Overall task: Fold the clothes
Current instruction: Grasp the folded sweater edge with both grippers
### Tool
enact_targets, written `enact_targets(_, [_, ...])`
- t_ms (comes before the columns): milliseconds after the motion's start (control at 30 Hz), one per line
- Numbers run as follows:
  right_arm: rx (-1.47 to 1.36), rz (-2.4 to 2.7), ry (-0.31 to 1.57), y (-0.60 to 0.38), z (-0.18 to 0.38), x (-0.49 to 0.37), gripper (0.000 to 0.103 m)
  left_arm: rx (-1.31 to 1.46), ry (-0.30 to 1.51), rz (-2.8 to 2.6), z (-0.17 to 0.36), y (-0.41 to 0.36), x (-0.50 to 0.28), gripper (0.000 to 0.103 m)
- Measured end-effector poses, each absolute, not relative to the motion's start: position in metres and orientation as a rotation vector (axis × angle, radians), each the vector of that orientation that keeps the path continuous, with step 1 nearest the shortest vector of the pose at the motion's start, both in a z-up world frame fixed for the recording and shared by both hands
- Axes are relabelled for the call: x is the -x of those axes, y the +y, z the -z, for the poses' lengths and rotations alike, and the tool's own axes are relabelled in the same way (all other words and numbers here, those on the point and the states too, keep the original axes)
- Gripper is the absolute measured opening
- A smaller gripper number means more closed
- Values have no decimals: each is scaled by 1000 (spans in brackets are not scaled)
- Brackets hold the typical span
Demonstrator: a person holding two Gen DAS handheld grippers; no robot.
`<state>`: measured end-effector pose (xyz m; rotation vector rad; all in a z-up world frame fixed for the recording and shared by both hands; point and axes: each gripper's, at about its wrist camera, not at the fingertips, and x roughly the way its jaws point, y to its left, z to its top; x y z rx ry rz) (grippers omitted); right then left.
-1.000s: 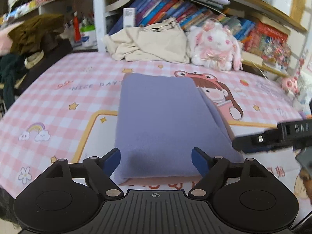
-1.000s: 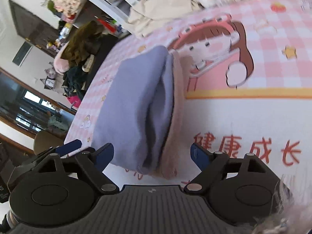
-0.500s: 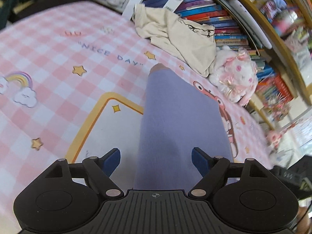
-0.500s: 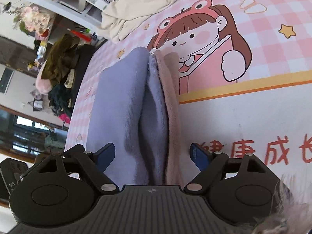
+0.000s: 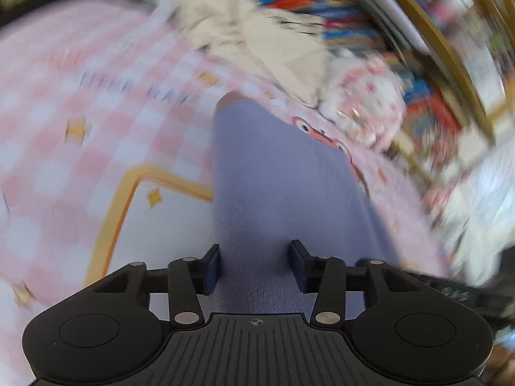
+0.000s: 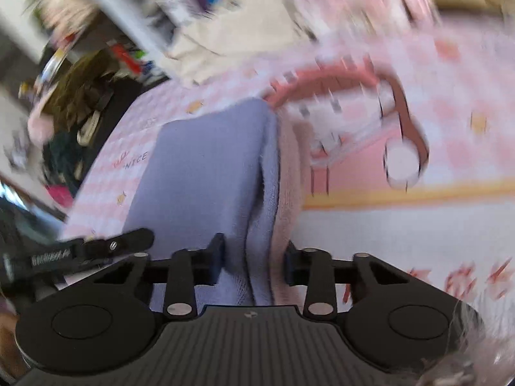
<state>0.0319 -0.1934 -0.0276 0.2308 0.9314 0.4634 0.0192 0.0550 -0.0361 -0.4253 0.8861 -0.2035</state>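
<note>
Heavy blur smears both views: the bookshelf [image 5: 370, 25] at one o'clock and the plush toy [image 5: 363, 103] are barely readable, and the clutter at ten o'clock in the right wrist view is just streaks. The folded lilac garment [image 5: 280, 186] lies on the pink checked cartoon mat [image 5: 96, 122], its near end cut off under each gripper body. Left gripper [image 5: 256, 265]: jaws closing, lilac cloth between the blue pads, left pad at the fabric edge; whether they pinch, I cannot tell. Right gripper [image 6: 254, 262]: jaws closing around the garment's stacked lilac and pink layered edge [image 6: 280, 193], pads pressing the fold. A cream garment [image 5: 264, 41] sits at twelve o'clock.
</note>
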Motion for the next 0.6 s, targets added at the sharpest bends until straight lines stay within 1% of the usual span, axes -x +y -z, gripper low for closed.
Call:
enact_targets(67, [-148,-467,889,-186,19,-18,28,342,873,218,29,44,-16,42])
enact_targets(167, [-150,-426,931,-189,27,-17,29,462,913,239,37,58,-20,45])
enact_targets(233, [-246,-400,972,-199,34,-24,36,587,935,247,46,74,-23,46])
enact_targets(267, [-294,-391,991,-204,37,-27,38,623,941,254,48,79,-23,46])
enact_targets(300, [-329,-385,1010,-209,40,-29,43,641,950,261,50,83,-24,46])
enact_targets(367, [-384,-374,1041,-216,46,-31,49,674,966,274,53,89,-25,46])
enact_targets(533, [-440,-405,1103,-216,56,-36,58,729,987,278,63,91,-27,49])
enact_targets(567, [-448,-414,1100,-216,57,-37,58,734,986,275,64,90,-27,47])
enact_targets(600, [-450,-420,1096,-215,58,-37,52,725,981,272,63,89,-26,47])
